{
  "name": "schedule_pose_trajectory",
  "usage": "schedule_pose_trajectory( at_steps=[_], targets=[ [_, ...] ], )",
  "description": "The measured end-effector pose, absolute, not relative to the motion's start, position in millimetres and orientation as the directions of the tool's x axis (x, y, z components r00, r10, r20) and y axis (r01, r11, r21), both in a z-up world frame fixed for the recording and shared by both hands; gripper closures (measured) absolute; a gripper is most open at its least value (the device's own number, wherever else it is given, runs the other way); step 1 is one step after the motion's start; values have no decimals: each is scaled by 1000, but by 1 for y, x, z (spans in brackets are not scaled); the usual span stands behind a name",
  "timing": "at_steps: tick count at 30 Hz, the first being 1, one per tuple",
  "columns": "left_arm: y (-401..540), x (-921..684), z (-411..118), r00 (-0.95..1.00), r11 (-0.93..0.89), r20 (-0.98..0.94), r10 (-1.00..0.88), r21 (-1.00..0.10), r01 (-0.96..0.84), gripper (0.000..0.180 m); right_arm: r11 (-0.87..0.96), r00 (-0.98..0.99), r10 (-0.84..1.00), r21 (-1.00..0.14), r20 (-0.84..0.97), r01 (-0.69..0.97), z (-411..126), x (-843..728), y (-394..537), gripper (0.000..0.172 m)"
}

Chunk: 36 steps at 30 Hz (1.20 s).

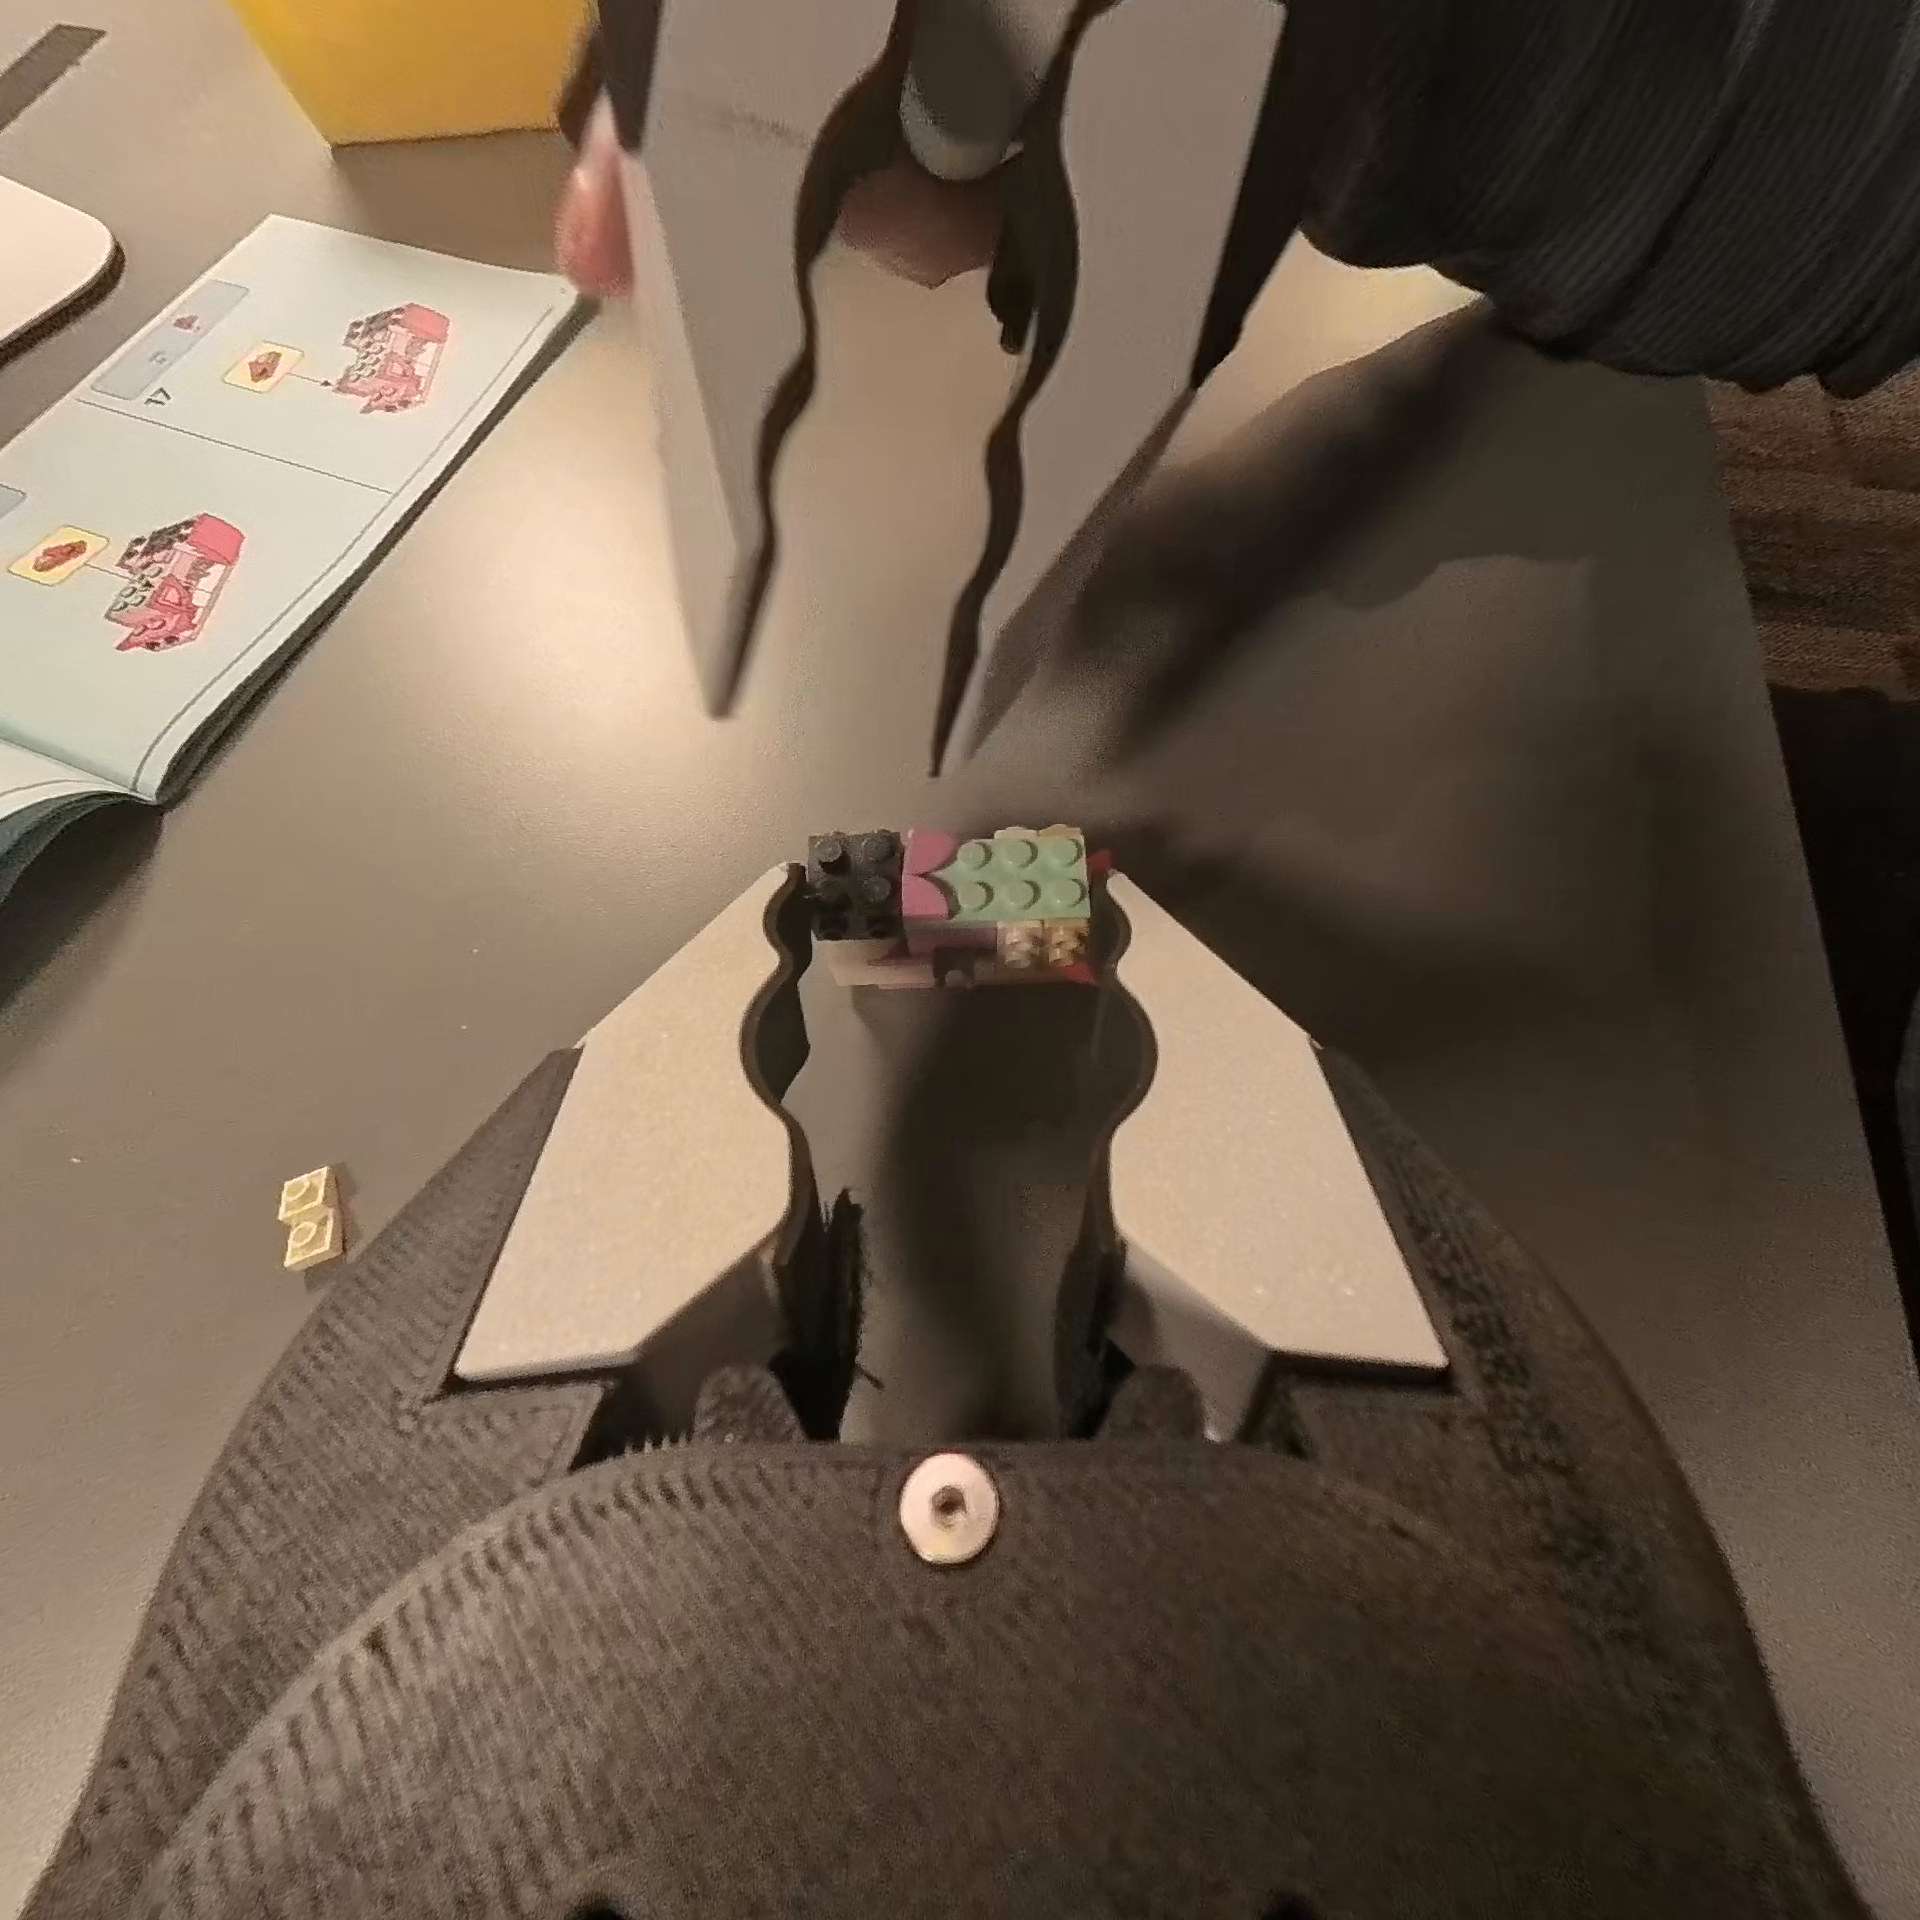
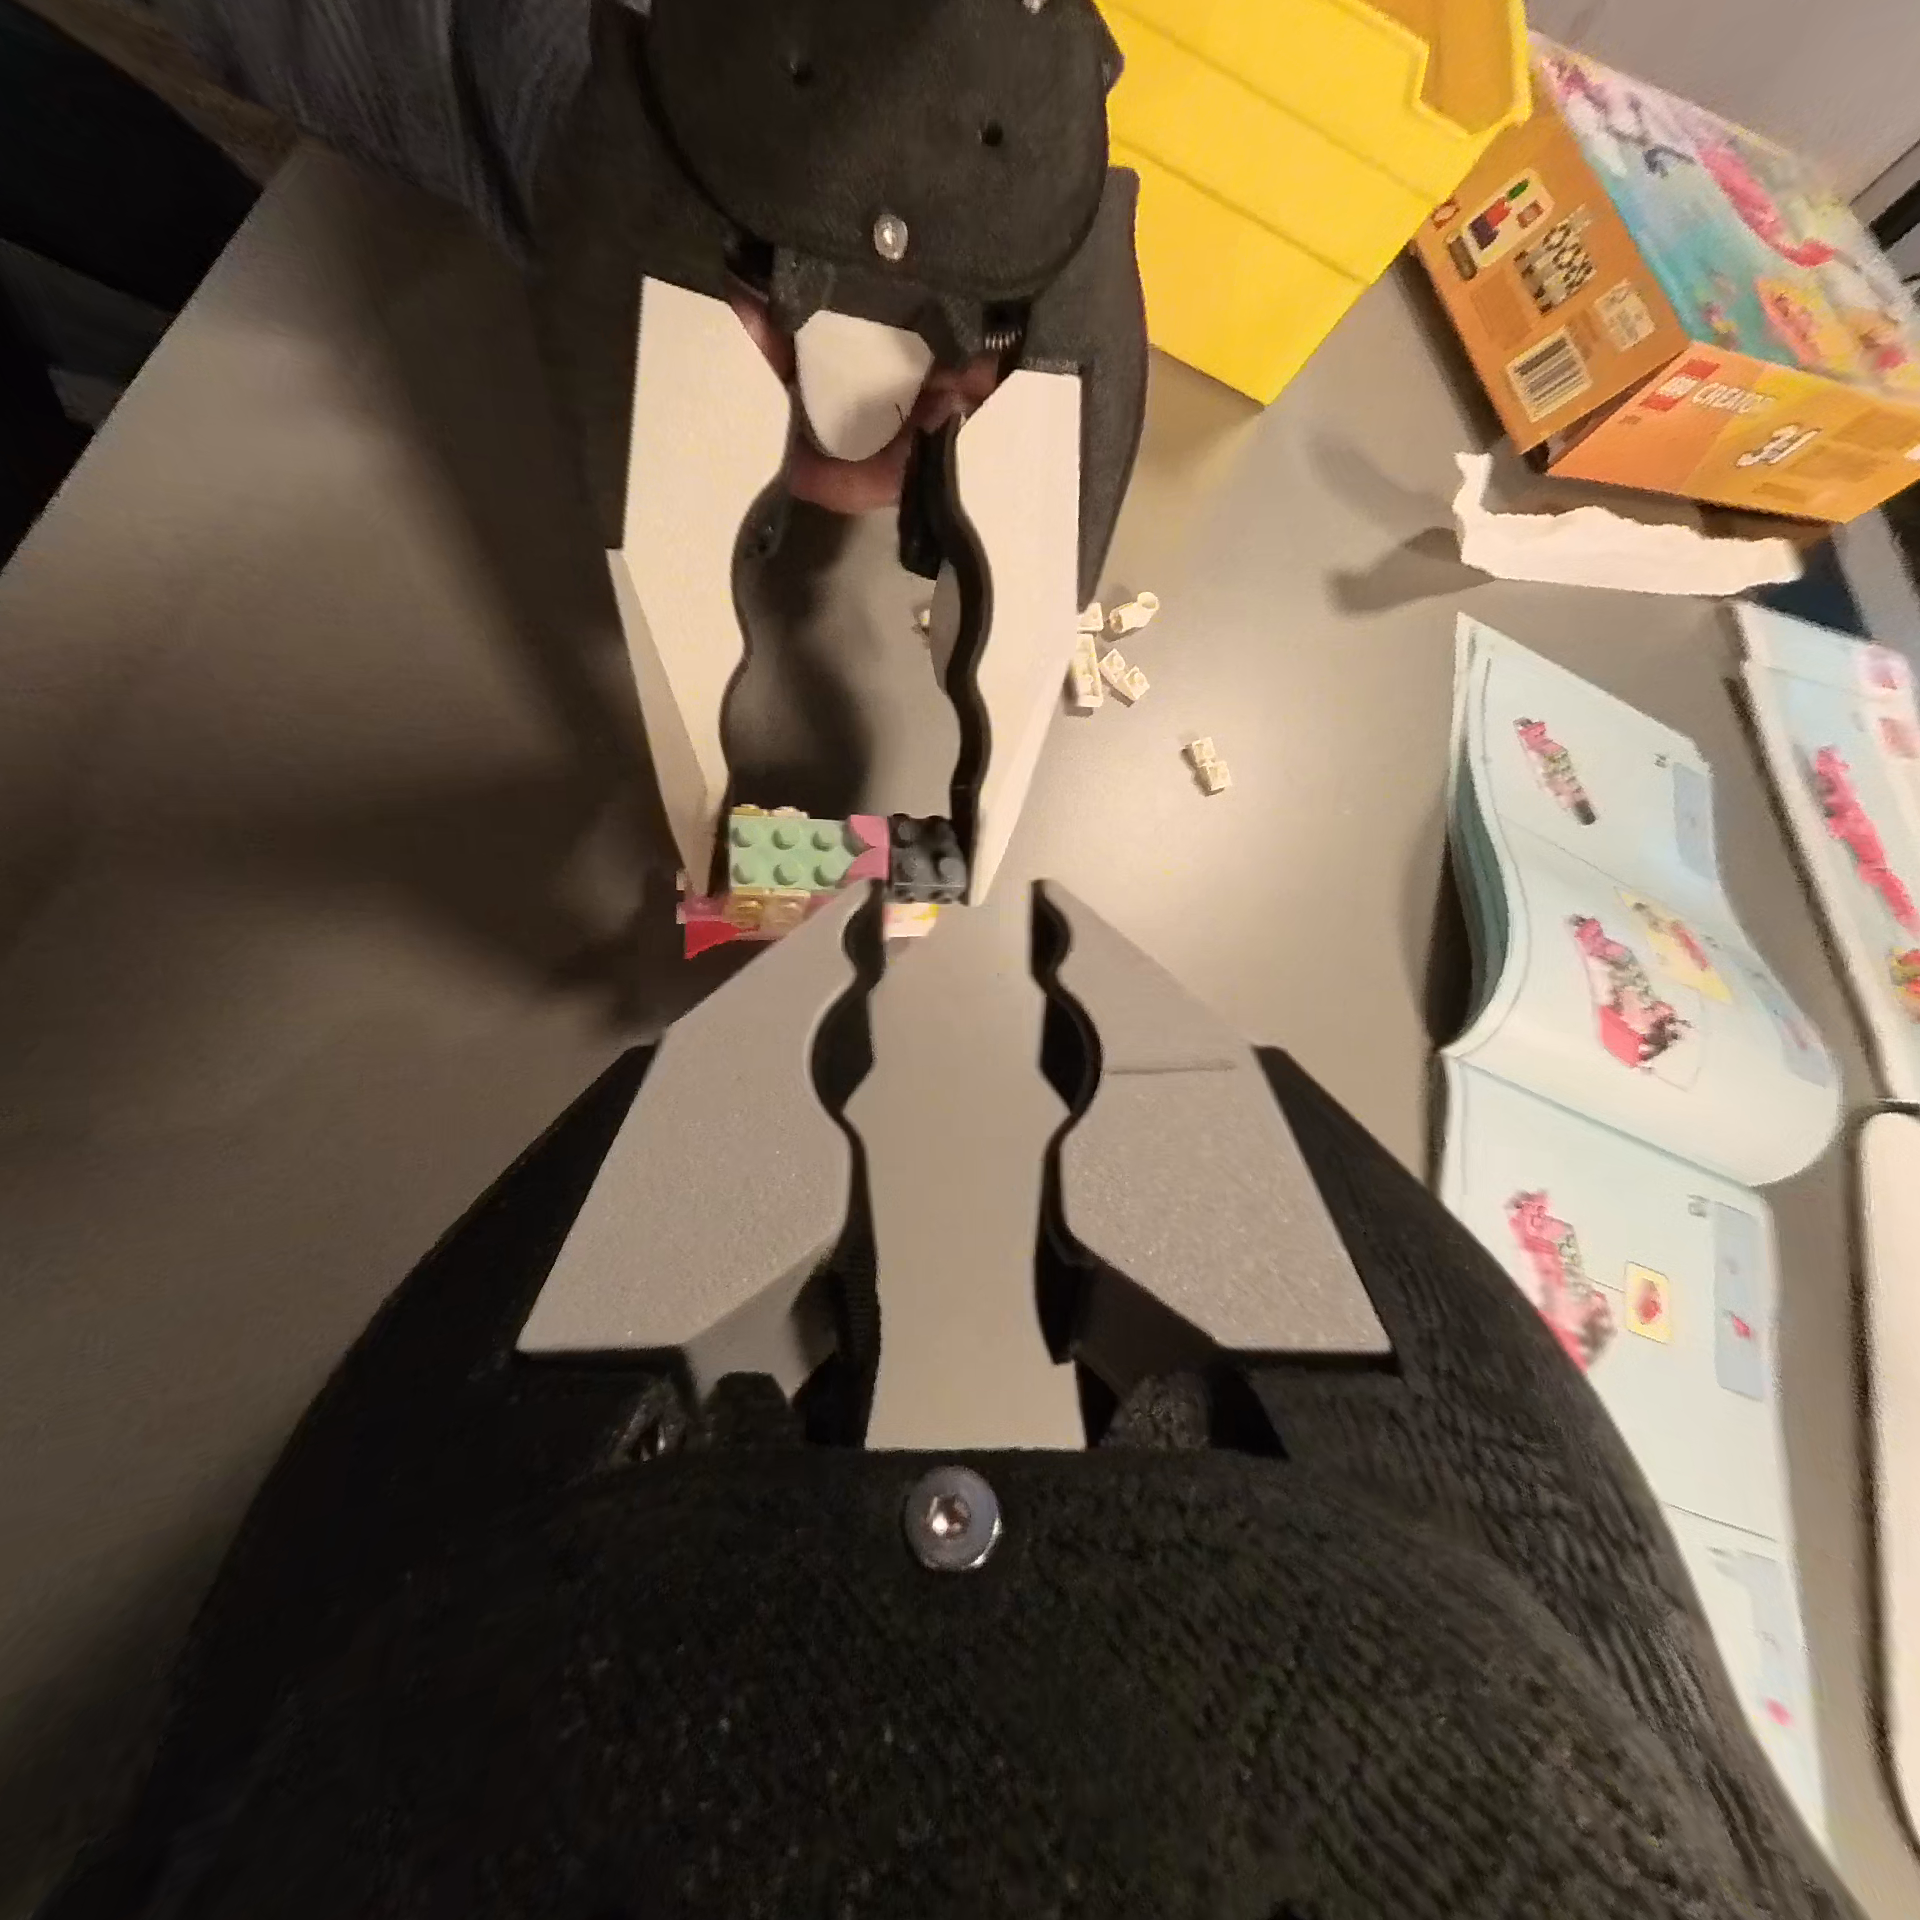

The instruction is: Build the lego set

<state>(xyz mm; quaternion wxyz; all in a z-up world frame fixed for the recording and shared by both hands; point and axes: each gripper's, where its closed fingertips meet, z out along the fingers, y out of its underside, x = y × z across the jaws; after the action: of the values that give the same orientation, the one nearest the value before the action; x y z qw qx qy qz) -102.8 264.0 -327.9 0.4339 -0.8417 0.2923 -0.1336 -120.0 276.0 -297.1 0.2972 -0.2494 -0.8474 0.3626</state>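
Brick model (image 1: 951, 904) between left gripper (image 1: 951, 914) fingertips

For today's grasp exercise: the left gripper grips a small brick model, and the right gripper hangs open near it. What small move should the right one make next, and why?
Probably retreat slightly: the right gripper is open and holds nothing, while the left gripper already clamps the brick model.

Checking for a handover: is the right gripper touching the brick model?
Apart. The left wrist view shows bare table between the right gripper and the brick model.
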Motion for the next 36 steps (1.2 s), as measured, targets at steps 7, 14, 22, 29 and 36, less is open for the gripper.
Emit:
schedule_pose_trajectory(
  at_steps=[7, 14, 22, 29, 36],
  targets=[
    [260, -104, -321, 777, -470, 56, -627, -823, -320, 128, 846, -604, 436, -534, 668, 21, -312, -119, 272, 98],
    [256, -104, -306, 742, -460, 157, -652, -860, -222, 128, 899, -448, 290, -401, 845, -174, -309, -116, 250, 95],
    [254, -100, -297, 696, -469, 259, -670, -874, -126, 128, 947, -284, 138, -210, 949, -243, -302, -118, 246, 129],
    [253, -99, -292, 670, -470, 304, -678, -879, -76, 128, 949, -255, 126, -191, 959, -249, -299, -118, 247, 135],
    [254, -100, -288, 669, -461, 311, -675, -886, -54, 128, 951, -281, 142, -210, 949, -226, -295, -119, 248, 136]
  ],
)
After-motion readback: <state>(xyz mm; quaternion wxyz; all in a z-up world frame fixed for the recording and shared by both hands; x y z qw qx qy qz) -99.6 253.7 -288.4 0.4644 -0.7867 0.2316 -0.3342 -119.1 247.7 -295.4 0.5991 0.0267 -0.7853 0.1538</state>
